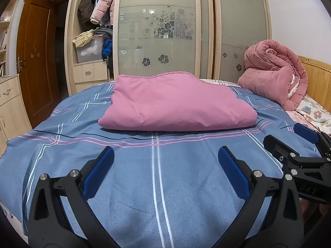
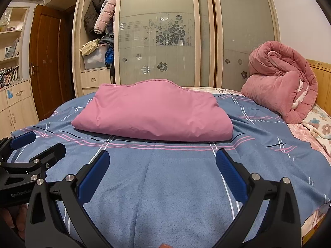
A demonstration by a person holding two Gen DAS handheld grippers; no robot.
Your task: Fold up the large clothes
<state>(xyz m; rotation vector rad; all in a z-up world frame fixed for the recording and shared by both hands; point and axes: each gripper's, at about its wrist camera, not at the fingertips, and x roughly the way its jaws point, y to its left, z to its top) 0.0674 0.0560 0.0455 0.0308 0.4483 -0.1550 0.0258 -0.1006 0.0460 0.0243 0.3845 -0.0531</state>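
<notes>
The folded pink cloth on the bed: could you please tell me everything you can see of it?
The pink cloth is plain, matte and lightly creased, apparently a thin woven fabric. It is folded into a thick, roughly rectangular stack of several layers, with a rounded fold along its near edge and a wavy seamed edge at the far side. It lies flat in the middle of the blue striped bedsheet, which alone touches it. Both grippers are short of it with open jaws, holding nothing.

I am in a home bedroom. A bed (image 1: 62, 165) with a blue plaid sheet lies before me. Beyond it stand a sliding-door wardrobe (image 1: 157, 31) holding hung coats (image 1: 103, 2), and, far left, a wooden door (image 1: 35, 57).
</notes>
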